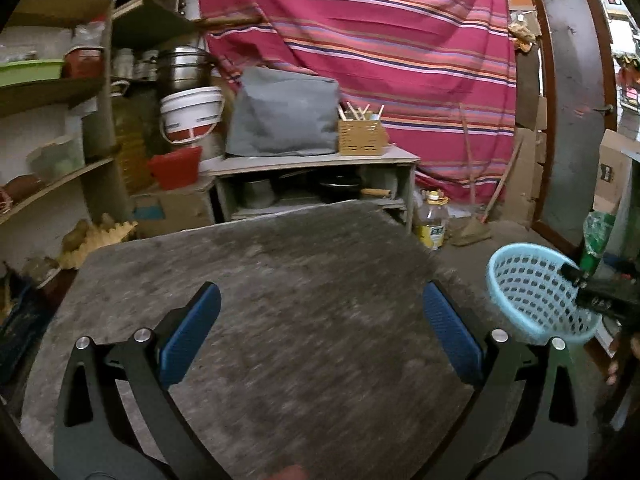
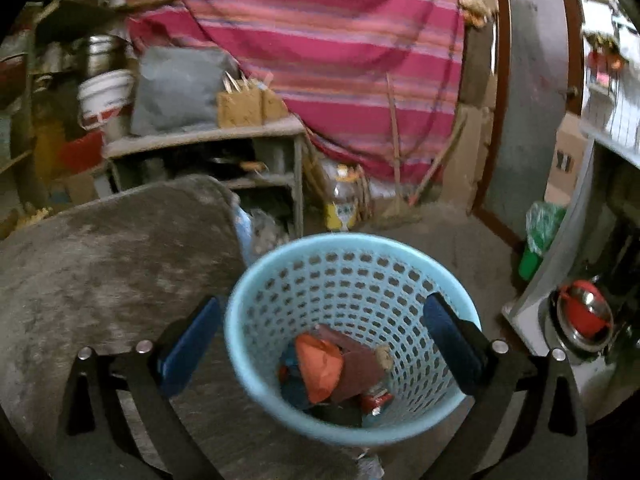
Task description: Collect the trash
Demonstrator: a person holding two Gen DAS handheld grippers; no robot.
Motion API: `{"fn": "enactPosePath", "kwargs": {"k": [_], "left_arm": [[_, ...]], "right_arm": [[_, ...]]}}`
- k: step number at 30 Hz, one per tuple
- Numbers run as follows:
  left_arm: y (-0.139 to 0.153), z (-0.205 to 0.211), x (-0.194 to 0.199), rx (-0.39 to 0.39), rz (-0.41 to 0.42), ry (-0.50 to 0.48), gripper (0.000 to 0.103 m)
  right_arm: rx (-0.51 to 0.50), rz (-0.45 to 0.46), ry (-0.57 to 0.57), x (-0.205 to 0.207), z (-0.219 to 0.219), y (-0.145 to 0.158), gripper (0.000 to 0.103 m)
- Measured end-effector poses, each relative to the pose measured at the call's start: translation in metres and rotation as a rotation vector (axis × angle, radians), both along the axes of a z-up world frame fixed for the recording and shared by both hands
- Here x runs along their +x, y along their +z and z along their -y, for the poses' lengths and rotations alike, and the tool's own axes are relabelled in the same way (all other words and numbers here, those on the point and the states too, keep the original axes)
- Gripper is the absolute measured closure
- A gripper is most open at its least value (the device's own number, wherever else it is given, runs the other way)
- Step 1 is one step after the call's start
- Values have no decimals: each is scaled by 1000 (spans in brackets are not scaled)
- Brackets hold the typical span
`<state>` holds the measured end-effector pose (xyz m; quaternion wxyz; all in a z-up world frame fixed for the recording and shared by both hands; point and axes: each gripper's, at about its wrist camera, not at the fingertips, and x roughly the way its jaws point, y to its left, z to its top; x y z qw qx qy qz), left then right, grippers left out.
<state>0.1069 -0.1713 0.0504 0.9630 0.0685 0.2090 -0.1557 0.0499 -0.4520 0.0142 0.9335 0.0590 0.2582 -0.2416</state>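
Left gripper [image 1: 322, 334] and right gripper [image 2: 320, 340] both tilt downward, jaws spread wide, empty.

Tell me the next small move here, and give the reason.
Probably draw the right gripper back from the blue basket. Its jaws stand open and empty above the basket, where orange and brown wrappers already lie. The left gripper is open and empty too, and the grey table ahead shows no trash left.

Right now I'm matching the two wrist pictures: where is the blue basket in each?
Left wrist: the blue basket sits at the right edge, beyond the table corner.
Right wrist: the basket is bottom centre, with trash inside.
Shared landmark: the striped cloth.
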Motion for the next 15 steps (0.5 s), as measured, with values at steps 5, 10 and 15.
{"fn": "enactPosePath", "kwargs": {"k": [5, 10, 15], "left_arm": [[-3, -42, -27, -5, 15, 50, 5], [-13, -77, -51, -25, 8, 106, 5], [-26, -104, -73, -37, -14, 113, 5]], "right_arm": [[-69, 104, 82, -36, -55, 14, 4], [-107, 194, 172, -70, -108, 21, 4], [-38, 232, 210, -89, -138, 14, 4]]}}
